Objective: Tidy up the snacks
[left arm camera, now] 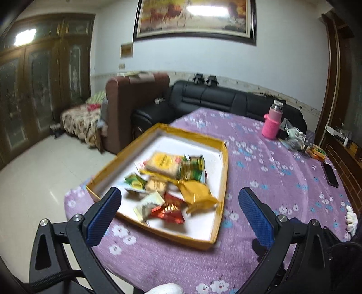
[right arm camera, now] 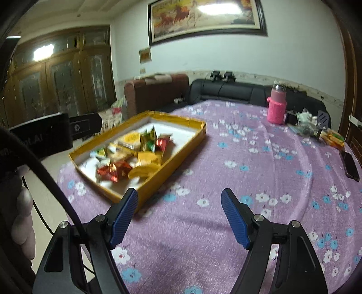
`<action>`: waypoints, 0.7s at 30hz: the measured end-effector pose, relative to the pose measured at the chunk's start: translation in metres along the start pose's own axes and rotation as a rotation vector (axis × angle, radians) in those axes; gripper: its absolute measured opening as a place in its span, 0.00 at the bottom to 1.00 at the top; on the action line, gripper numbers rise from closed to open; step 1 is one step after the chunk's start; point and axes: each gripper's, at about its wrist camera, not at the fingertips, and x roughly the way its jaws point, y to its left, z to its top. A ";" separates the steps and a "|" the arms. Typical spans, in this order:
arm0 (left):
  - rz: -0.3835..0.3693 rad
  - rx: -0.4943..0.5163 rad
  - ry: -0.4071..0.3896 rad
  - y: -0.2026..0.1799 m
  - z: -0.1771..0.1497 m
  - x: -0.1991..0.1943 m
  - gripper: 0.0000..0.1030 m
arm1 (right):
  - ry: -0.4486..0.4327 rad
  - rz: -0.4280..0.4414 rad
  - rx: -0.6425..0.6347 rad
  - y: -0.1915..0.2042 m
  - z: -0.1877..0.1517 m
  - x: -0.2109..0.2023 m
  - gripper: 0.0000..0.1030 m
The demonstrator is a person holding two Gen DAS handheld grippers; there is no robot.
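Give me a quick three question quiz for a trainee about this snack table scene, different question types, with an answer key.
1. True or false: the left gripper holds a snack packet.
2. Multiple choice: where are the snack packets? A) scattered on the cloth B) piled in the yellow tray C) beside the pink bottle
3. Fill in: the right gripper hovers over the purple ____ tablecloth.

Key: 1 false, both grippers are open and hold nothing; 2 B; 3 floral.

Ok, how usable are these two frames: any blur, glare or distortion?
Left wrist: snack packets in the yellow tray are motion-smeared; ceiling-light glare washes the framed painting. Right wrist: packets equally soft, same glare, fisheye bends the walls and table edge.
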 end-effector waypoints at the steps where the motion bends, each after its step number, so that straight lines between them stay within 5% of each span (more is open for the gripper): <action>1: -0.011 -0.007 0.026 0.001 -0.002 0.003 1.00 | 0.018 0.002 0.003 0.000 -0.001 0.003 0.74; 5: -0.012 -0.012 0.063 0.003 -0.009 0.011 1.00 | 0.069 0.011 0.027 -0.002 -0.005 0.014 0.74; 21: 0.036 0.006 0.073 0.008 -0.015 0.018 1.00 | 0.050 0.038 -0.041 0.019 -0.007 0.011 0.74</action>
